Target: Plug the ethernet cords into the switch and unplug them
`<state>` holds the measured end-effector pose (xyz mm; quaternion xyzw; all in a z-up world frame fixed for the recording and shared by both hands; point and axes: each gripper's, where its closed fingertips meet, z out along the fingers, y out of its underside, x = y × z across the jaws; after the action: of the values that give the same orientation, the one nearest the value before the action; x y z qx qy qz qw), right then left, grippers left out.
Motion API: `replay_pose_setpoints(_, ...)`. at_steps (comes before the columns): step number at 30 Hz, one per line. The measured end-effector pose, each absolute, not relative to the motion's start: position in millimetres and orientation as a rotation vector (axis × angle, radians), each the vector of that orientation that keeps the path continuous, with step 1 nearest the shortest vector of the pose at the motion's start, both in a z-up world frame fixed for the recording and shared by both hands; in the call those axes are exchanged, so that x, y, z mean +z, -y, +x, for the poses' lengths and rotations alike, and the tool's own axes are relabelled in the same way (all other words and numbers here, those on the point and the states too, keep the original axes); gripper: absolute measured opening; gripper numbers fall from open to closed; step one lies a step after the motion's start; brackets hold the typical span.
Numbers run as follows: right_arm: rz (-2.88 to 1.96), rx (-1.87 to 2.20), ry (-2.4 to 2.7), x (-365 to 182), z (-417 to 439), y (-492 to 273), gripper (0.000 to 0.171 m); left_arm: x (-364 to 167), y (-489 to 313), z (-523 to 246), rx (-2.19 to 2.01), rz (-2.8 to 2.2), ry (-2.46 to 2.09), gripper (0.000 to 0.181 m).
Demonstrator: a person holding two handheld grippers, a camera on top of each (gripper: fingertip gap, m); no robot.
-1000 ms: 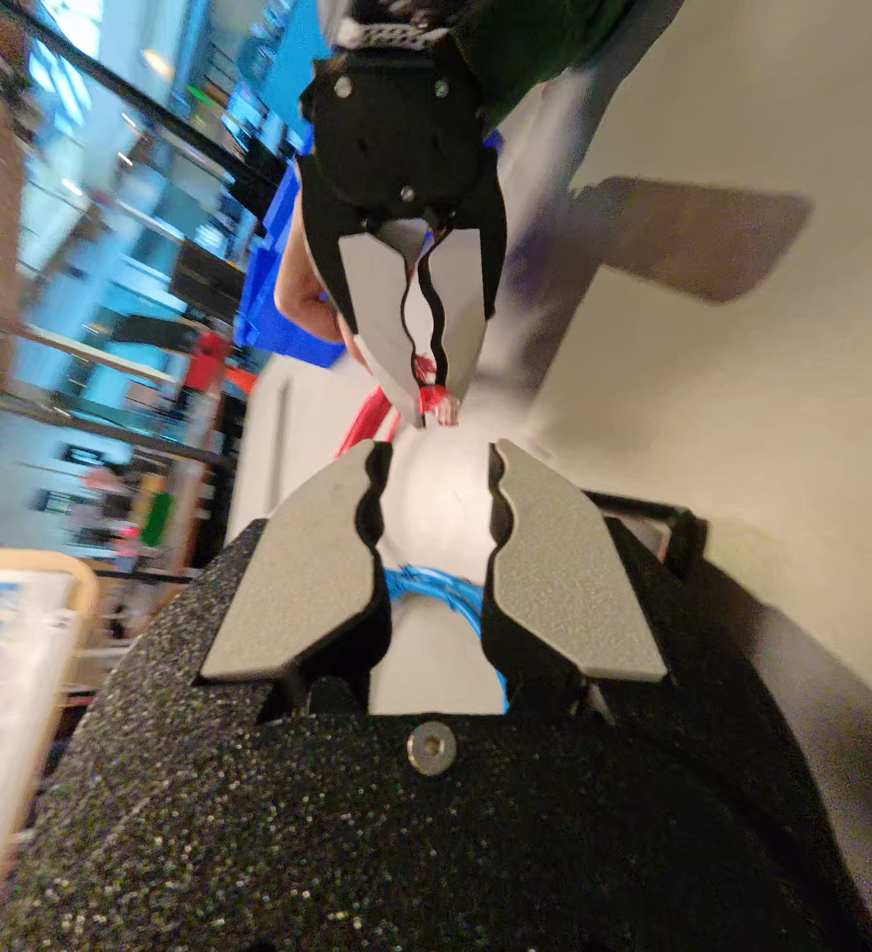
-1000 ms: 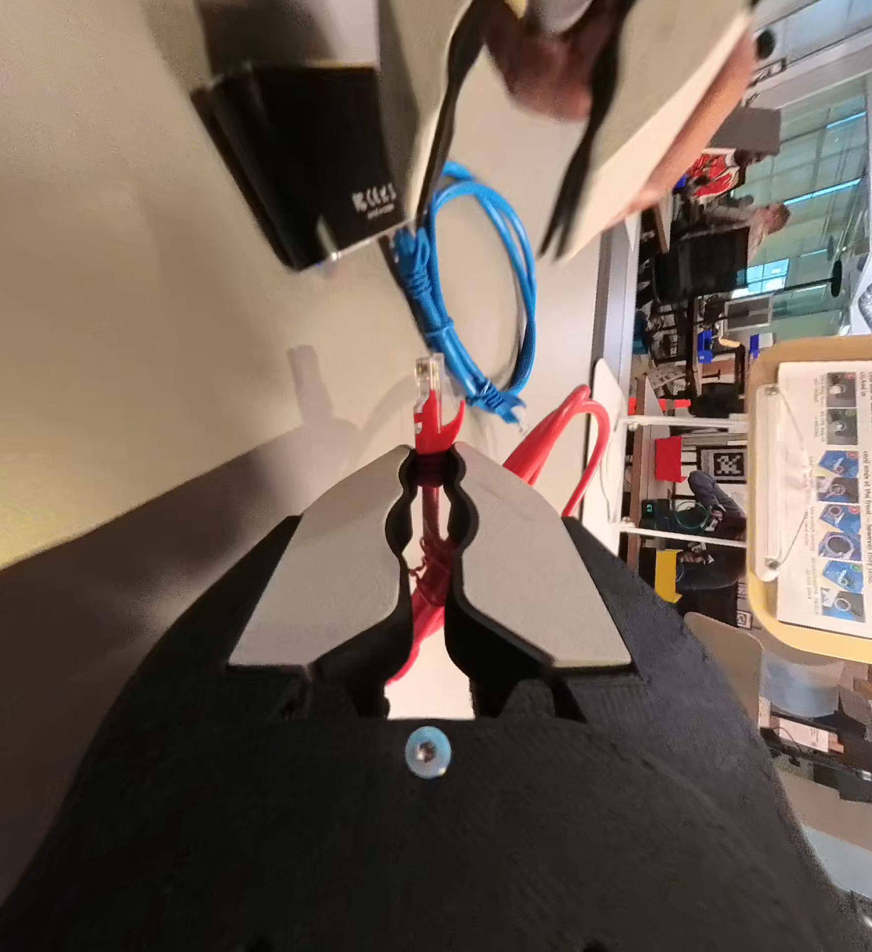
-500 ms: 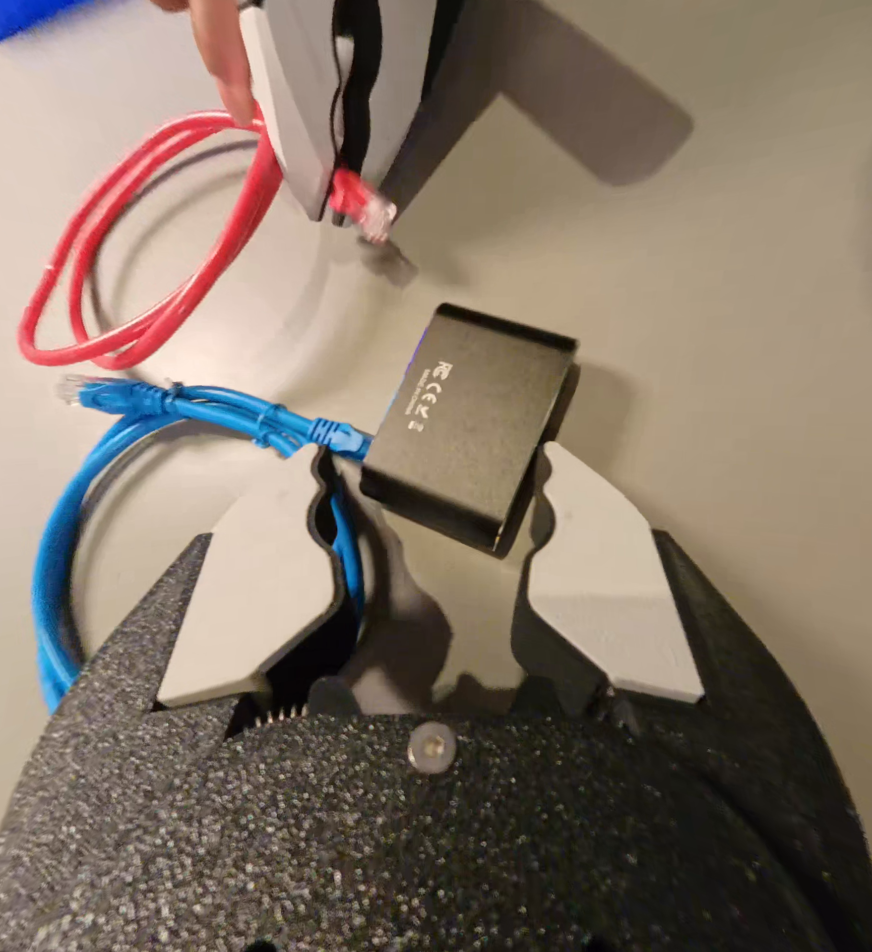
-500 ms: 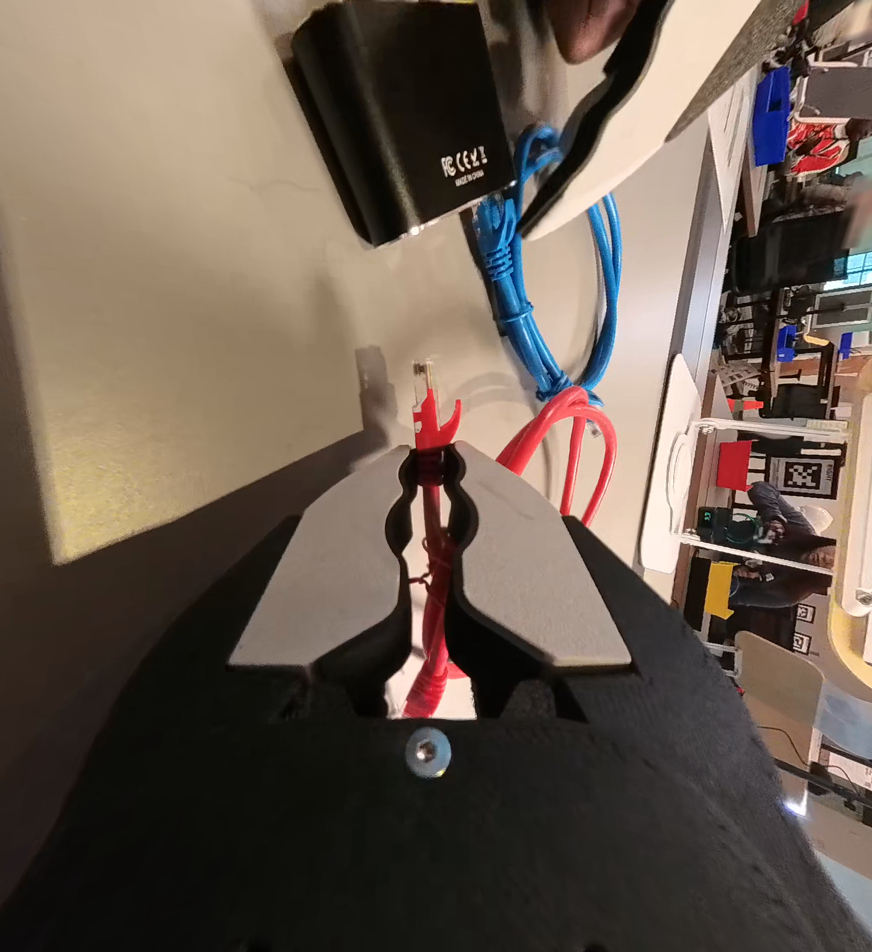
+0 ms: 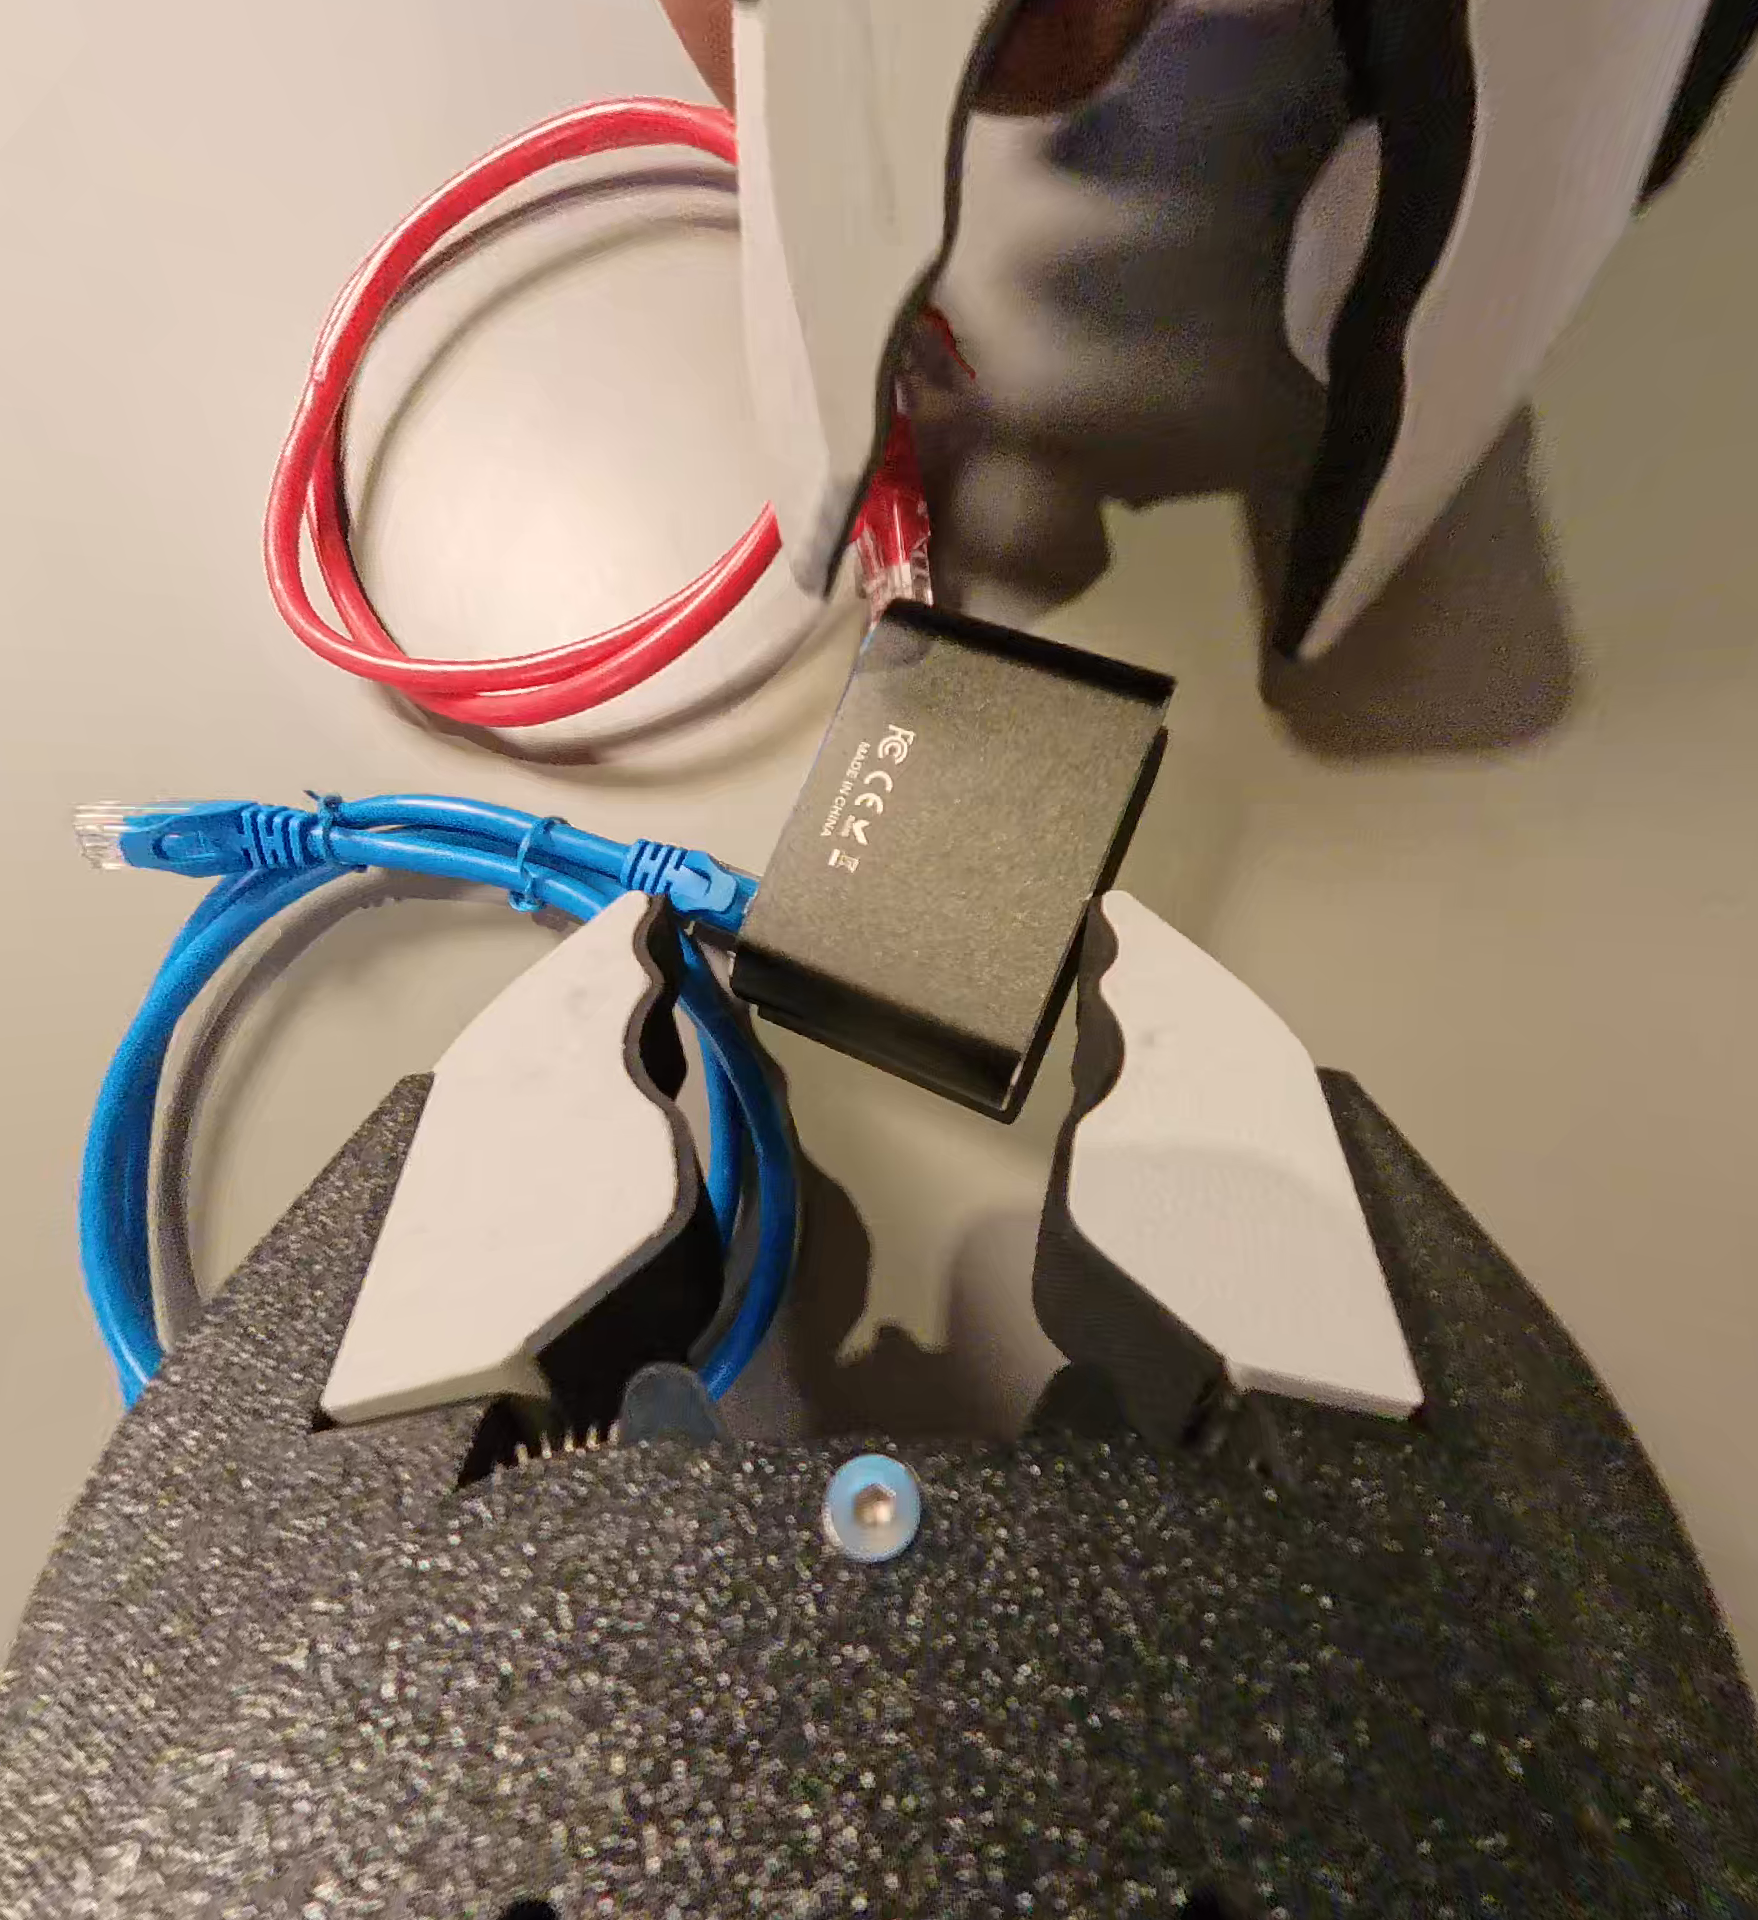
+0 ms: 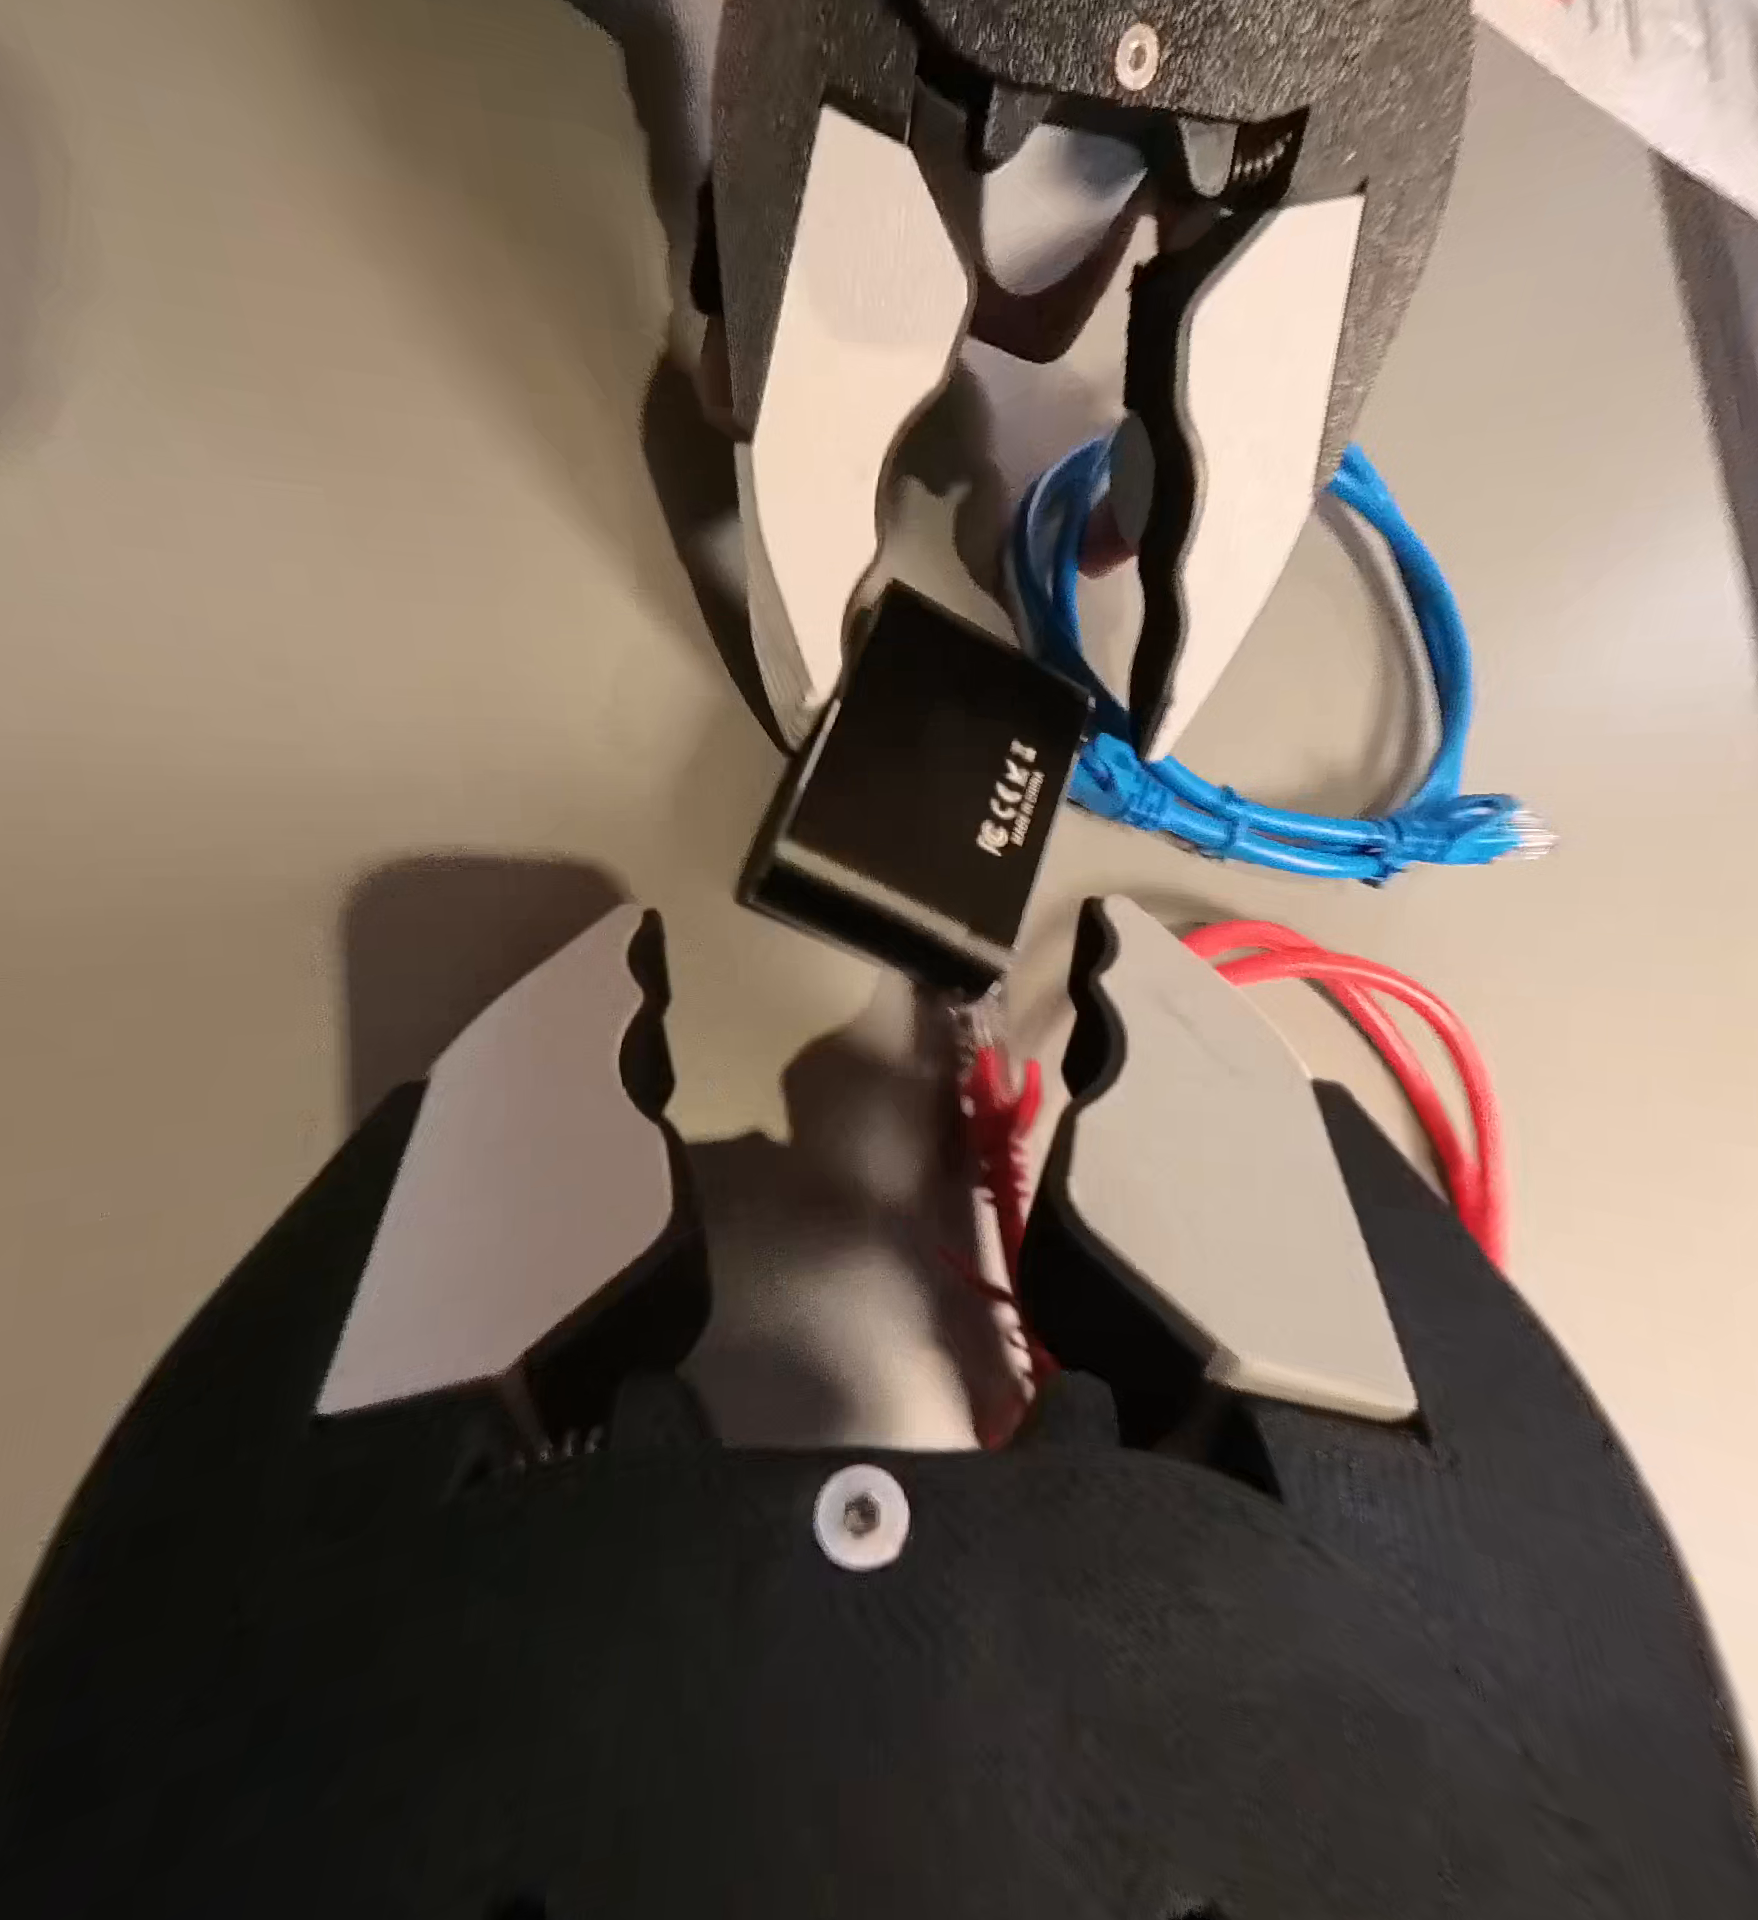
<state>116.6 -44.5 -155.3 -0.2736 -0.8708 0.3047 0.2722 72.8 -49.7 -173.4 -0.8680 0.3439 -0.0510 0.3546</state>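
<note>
Left wrist view: one switch point(image 5: 958, 883), two cords point(image 5: 418, 842).

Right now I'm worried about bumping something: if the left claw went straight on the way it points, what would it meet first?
Probably the small black box-shaped switch, lying between the open left claw fingertips. The coiled blue ethernet cord is plugged into the switch's side, just off that line. Depth is unclear.

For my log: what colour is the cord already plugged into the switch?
Blue cord, plugged into the black switch; clearest in left wrist view.
</note>
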Motion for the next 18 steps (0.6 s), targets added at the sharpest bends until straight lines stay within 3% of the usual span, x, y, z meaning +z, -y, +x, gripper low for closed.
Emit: replay_pose_setpoints(18, -0.924, 0.727, 2.418, -173, 102, 52, 0.059, -173, 54, 82, -0.069, -2.280, -0.741, 0.073)
